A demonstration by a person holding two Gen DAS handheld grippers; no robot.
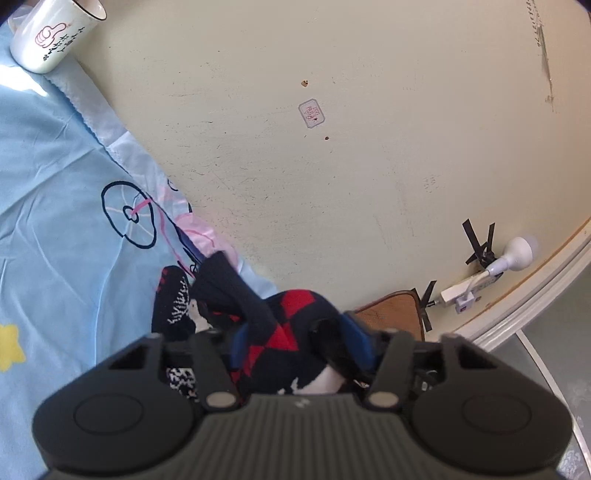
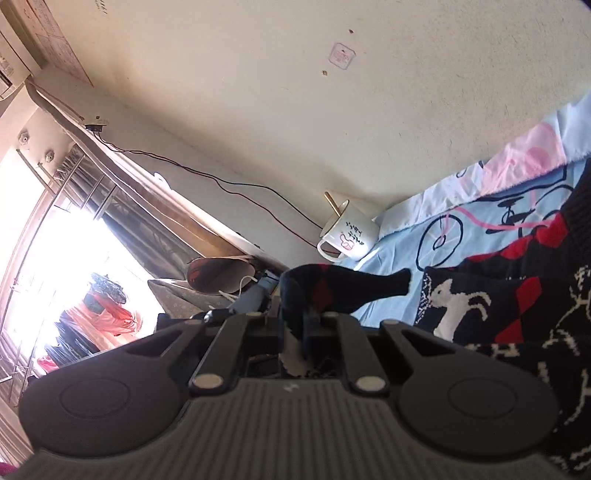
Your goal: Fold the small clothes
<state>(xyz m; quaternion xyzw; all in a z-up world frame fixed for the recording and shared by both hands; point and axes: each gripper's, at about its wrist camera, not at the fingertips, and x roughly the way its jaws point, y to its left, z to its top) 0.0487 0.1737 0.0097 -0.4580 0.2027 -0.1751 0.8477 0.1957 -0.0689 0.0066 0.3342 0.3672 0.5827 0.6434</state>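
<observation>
A small dark navy knit sweater [image 1: 291, 321] with red diamonds and white figures lies bunched on a light blue cloth [image 1: 55, 177] printed with a bicycle. My left gripper [image 1: 295, 341] has a thick bunch of it between its blue pads [image 1: 356, 338], which press on the knit from both sides. In the right wrist view the sweater's body [image 2: 517, 306] spreads at the right, showing a white animal figure. My right gripper [image 2: 303, 325] is shut on a thin fold of it, and a dark sleeve end [image 2: 373, 286] sticks out past the fingers to the right.
A white mug [image 1: 51, 35] [image 2: 349, 234] with a pink thumbs-up print stands at the cloth's far edge by the cream wall [image 1: 332, 166]. A white plug and power strip [image 1: 480, 280] are taped low on that wall. A bright window [image 2: 55, 266] lies to the left.
</observation>
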